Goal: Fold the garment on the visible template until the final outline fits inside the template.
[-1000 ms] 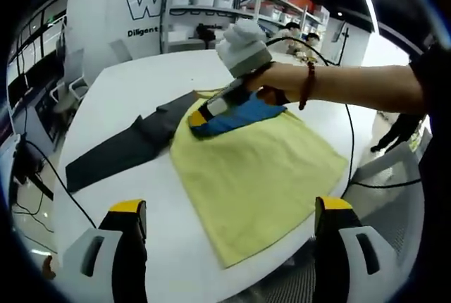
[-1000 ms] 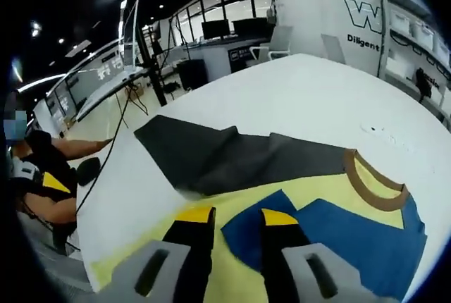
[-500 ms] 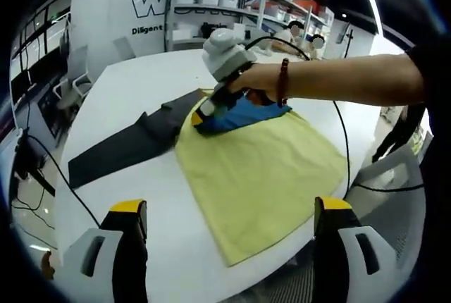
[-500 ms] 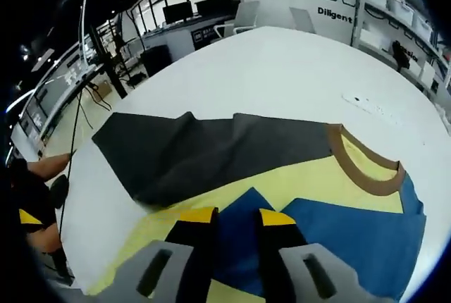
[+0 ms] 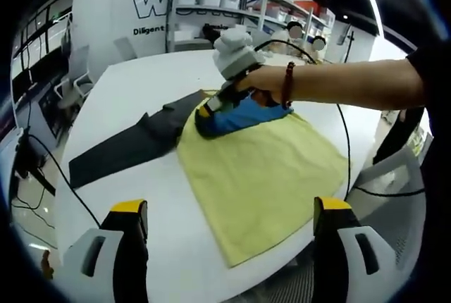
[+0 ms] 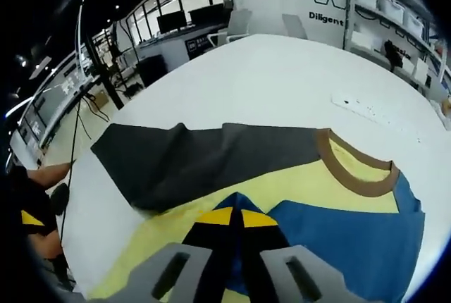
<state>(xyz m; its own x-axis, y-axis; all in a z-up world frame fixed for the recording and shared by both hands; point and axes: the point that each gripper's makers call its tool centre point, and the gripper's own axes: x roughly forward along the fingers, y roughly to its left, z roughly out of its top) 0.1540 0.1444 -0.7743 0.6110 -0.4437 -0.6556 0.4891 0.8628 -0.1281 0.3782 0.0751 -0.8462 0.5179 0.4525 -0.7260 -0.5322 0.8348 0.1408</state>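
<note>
The right tongs [image 6: 235, 216] were clamped on the blue sleeve [image 6: 352, 236]; the left tongs [image 5: 231, 208] hung apart, so a slipped pinch risked spoiling the garment's [image 5: 261, 169] fold.

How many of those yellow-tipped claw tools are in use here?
2. The left gripper hangs open over the near table edge; the right gripper, held by a hand, has shut on the blue sleeve of the yellow shirt.
</note>
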